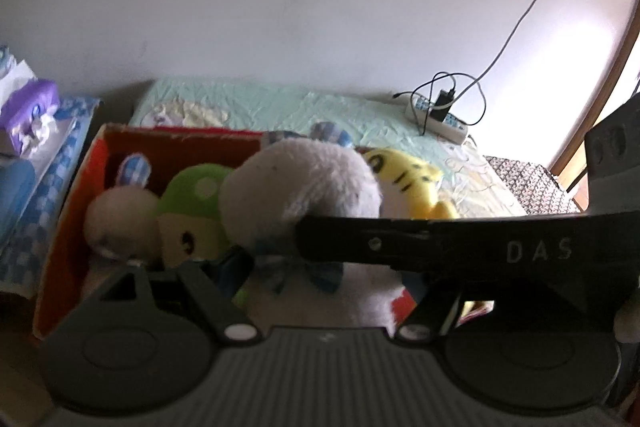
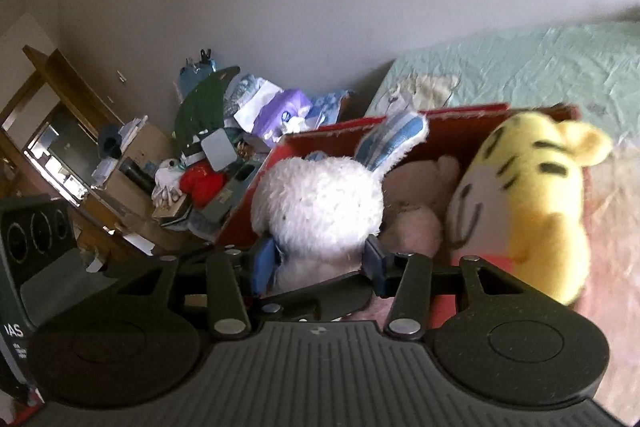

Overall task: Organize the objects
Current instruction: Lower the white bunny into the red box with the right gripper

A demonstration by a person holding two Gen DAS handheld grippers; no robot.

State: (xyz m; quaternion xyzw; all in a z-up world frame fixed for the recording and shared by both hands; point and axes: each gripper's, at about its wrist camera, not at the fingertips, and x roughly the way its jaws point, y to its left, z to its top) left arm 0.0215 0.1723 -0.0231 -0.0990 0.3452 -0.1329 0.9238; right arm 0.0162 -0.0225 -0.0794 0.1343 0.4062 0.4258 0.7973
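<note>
From the left wrist, the left claw (image 1: 280,267) has its jaws closed in on the body of a white plush rabbit with blue checked ears (image 1: 298,187), whose round head rises just ahead of the camera. Past it, an open red cardboard box (image 1: 72,195) sits on the pale green quilted bed (image 1: 280,103), already holding a small white plush toy (image 1: 120,219) and a green mushroom plush (image 1: 192,203). The yellow striped tiger plush (image 1: 404,183) pokes out on the right, and the right claw's dark arm crosses the lower frame, hiding the left claw's own right finger.

From the right wrist, the right claw (image 2: 320,263) pinches the same white rabbit (image 2: 320,203) (blue pads (image 2: 266,261) pressed to either flank) above the red box (image 2: 440,115). A pinkish plush (image 2: 416,211) lies inside; the tiger (image 2: 532,203) leans on the box's right wall.

The step seems to be lowering the rabbit into the gap between the toys. Best to sink both claws together, release only once it rests, and avoid nudging the tiger out.
</note>
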